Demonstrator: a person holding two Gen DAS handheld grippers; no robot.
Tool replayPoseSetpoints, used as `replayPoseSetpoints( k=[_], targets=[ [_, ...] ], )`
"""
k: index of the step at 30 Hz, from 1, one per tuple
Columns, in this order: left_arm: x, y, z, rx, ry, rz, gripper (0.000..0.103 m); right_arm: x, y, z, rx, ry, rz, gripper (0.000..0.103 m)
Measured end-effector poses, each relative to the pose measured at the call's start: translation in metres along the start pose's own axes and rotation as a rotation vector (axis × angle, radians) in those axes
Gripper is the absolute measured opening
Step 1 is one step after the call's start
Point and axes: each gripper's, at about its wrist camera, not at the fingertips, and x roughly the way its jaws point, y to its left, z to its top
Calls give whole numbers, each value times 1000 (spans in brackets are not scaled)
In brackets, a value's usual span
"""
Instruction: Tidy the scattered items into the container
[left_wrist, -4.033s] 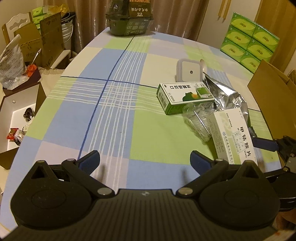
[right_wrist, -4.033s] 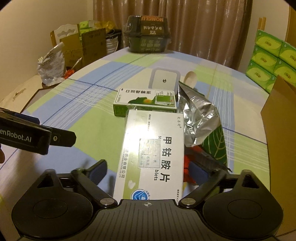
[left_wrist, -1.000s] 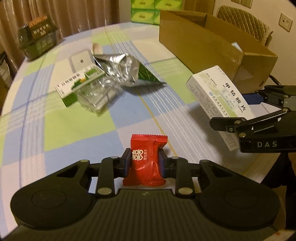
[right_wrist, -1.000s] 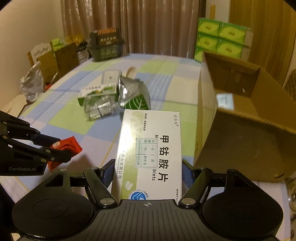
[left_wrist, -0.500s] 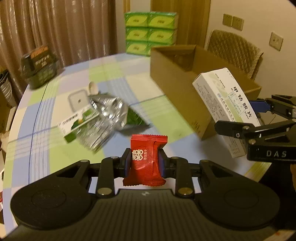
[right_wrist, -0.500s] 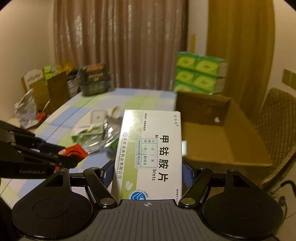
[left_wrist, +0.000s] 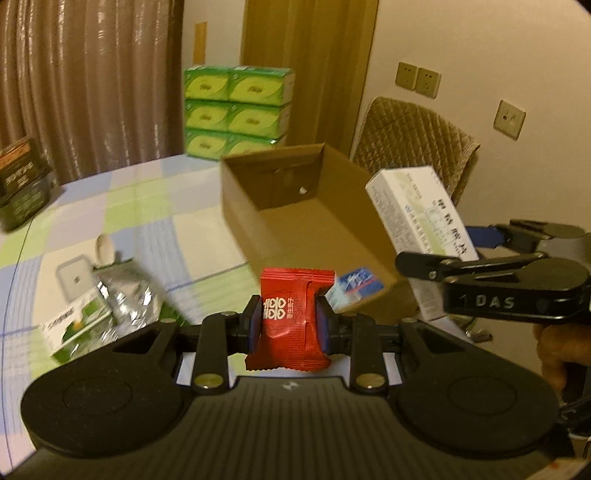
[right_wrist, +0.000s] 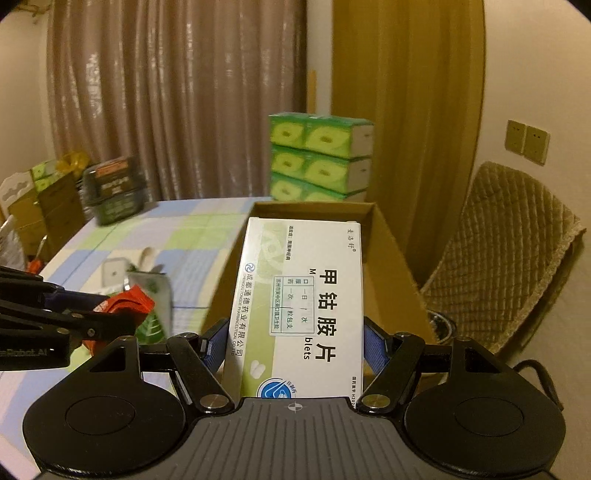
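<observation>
red sachet (left_wrist: 291, 317) sits clamped in the left gripper (left_wrist: 288, 326); right gripper (right_wrist: 293, 347) grips the white medicine box (right_wrist: 301, 302) by the cardboard box (left_wrist: 295, 218).

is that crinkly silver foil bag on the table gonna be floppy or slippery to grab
Probably floppy: the crumpled silver foil bag lies creased and slumped beside the green and white carton. Its shiny film looks slick, so a pinch might slip. It likely weighs little, though its contents are hidden.
</observation>
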Motion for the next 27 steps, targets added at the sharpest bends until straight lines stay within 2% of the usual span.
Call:
replayPoseSetpoints(
  k=[9, 27],
  targets=[
    [38, -18, 32, 5, -11, -32, 25, 26, -26, 10, 13, 22, -17, 69],
    [97, -23, 56, -66, 5, -93, 25, 66, -57, 10, 41, 67, -57, 69]
  ],
)
